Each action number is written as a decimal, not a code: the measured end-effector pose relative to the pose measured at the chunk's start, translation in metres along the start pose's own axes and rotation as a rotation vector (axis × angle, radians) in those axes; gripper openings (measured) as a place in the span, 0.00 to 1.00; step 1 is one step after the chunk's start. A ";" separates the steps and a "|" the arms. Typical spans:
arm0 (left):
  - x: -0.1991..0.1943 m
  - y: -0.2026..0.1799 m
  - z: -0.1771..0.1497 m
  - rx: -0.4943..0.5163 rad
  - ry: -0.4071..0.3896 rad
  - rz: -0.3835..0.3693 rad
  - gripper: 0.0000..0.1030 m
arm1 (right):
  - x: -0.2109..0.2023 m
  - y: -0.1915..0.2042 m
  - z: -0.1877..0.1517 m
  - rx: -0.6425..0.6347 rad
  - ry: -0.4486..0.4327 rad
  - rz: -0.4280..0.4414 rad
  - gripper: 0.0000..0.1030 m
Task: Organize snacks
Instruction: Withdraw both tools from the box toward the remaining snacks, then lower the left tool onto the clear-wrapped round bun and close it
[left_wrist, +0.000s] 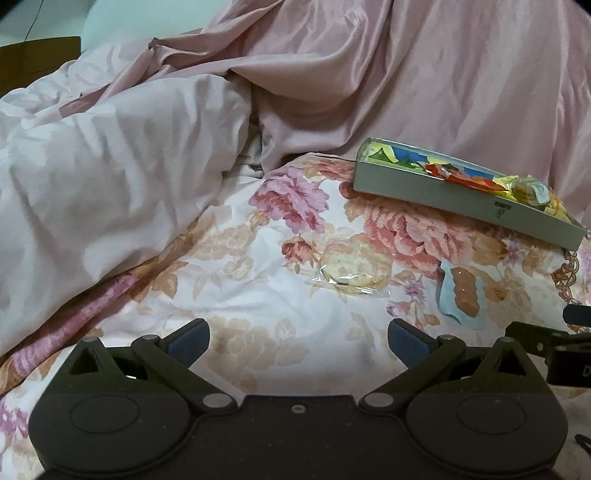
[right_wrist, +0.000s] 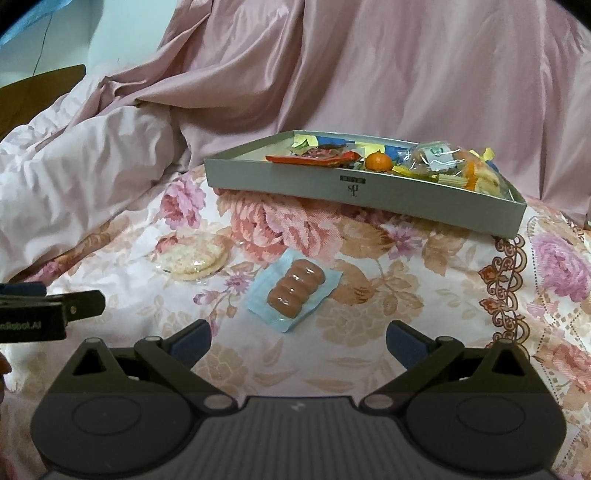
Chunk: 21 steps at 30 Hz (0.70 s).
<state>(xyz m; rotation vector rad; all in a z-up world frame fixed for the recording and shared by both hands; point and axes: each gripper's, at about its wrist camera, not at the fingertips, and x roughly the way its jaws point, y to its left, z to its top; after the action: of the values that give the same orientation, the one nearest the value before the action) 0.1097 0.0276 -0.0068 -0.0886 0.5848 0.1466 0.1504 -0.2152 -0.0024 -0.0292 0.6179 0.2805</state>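
Observation:
A shallow grey box (right_wrist: 280, 179) (left_wrist: 413, 188) holding several wrapped snacks and a small orange (right_wrist: 377, 161) rests on the floral bedspread. Two snacks lie loose in front of it: a clear-wrapped pale rice cracker (left_wrist: 354, 267) (right_wrist: 192, 258) and a light-blue packet of brown sausage-shaped pieces (right_wrist: 295, 290) (left_wrist: 463, 291). My left gripper (left_wrist: 299, 338) is open, just short of the cracker, with nothing between its fingers. My right gripper (right_wrist: 299, 339) is open, just short of the blue packet. Each gripper's side shows at the edge of the other's view.
A crumpled pale pink duvet (left_wrist: 103, 177) is heaped to the left, and pink satin fabric (right_wrist: 388, 74) rises behind the box. The floral bedspread (right_wrist: 424, 295) spreads flat around the snacks. A brown wooden edge (left_wrist: 37, 59) shows at the far left.

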 end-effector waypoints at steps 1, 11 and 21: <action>0.002 -0.001 0.001 0.005 -0.001 0.000 0.99 | 0.001 0.000 0.000 -0.003 0.001 0.001 1.00; 0.027 -0.002 0.010 0.039 0.035 0.001 0.99 | 0.022 0.003 0.010 -0.046 -0.001 0.016 1.00; 0.070 -0.005 0.039 0.029 0.032 -0.043 0.99 | 0.058 -0.015 0.015 0.052 0.058 0.051 1.00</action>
<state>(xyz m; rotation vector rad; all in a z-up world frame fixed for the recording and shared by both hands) 0.1890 0.0353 -0.0130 -0.0758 0.6165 0.0948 0.2085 -0.2132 -0.0242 0.0289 0.6843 0.3134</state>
